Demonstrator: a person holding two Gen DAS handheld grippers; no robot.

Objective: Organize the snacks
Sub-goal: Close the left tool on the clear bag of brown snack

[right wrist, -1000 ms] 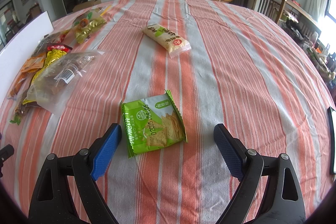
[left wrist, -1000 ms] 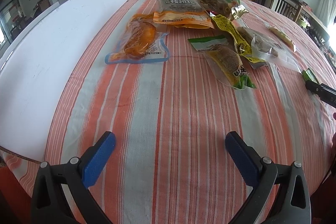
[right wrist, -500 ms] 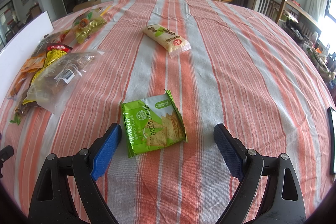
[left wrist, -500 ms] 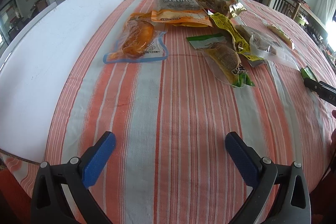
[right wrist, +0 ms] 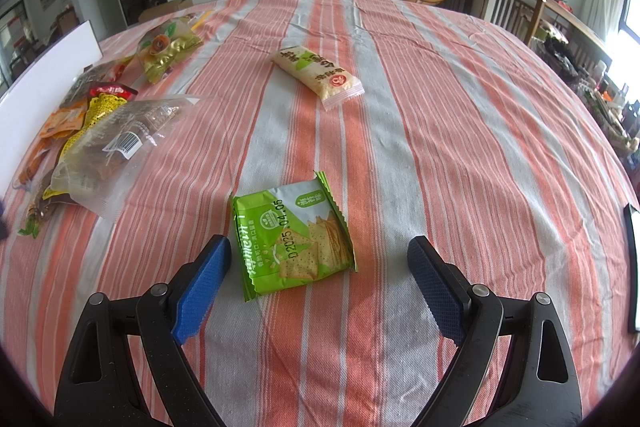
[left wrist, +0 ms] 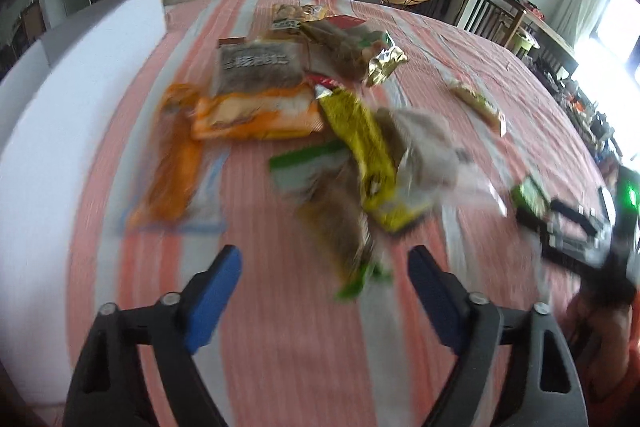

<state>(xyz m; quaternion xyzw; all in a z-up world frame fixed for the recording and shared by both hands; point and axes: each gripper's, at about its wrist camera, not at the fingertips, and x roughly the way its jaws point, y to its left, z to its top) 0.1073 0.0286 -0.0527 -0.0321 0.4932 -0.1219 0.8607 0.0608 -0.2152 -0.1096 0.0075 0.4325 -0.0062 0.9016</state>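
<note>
A pile of snack packets lies on the striped tablecloth. In the blurred left wrist view I see an orange pouch [left wrist: 172, 167], a grey-and-orange bag [left wrist: 256, 91], a yellow packet [left wrist: 368, 151] and a brown pack [left wrist: 336, 215]. My left gripper [left wrist: 324, 267] is open and empty just short of the brown pack. My right gripper [right wrist: 320, 259] is open and empty, with a green cracker packet [right wrist: 292, 235] between its fingers on the cloth. A pale rice-cracker pack [right wrist: 318, 75] lies farther off. The right gripper also shows in the left wrist view [left wrist: 568, 223].
A white board [left wrist: 60, 107] stands along the table's left side. A clear bag with a barcode [right wrist: 120, 143] and a gold-green packet [right wrist: 168, 51] lie at the left of the right wrist view. A dark flat object [right wrist: 632, 267] sits at the right edge.
My left gripper has moved forward and to the right, toward the pile, so the packets look nearer and blurred. My right gripper and the green packet have not moved.
</note>
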